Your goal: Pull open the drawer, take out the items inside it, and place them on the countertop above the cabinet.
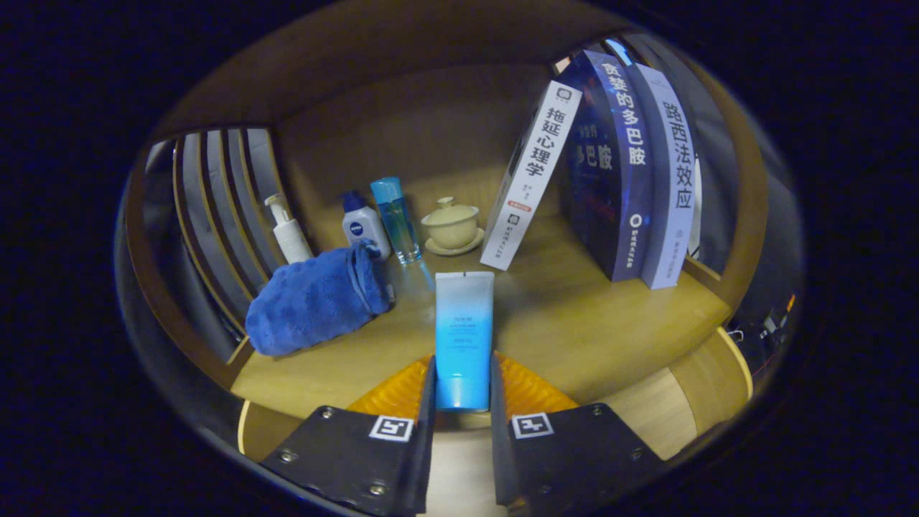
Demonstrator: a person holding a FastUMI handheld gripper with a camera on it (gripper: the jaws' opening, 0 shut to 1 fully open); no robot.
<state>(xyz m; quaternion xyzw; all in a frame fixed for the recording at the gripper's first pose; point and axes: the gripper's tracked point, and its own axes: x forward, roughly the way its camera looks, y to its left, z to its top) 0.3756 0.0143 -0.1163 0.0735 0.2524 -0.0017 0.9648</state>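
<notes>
The gripper (463, 384) holds one blue tube (464, 334) tight between its two fingers, just above the near edge of the wooden countertop (574, 316). Three books (617, 165) stand far right. Three bottles (362, 222) stand far left, behind one rolled blue towel (316, 298). One cup with a lid (451, 222) sits on a saucer between the bottles and books.

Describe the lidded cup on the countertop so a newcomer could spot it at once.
On the wooden countertop, look beyond the tube clamped between the gripper fingers, toward the back wall. The lidded cup sits on a saucer between a tall clear blue bottle and a leaning white book; it alone is pale, squat ceramic.
</notes>
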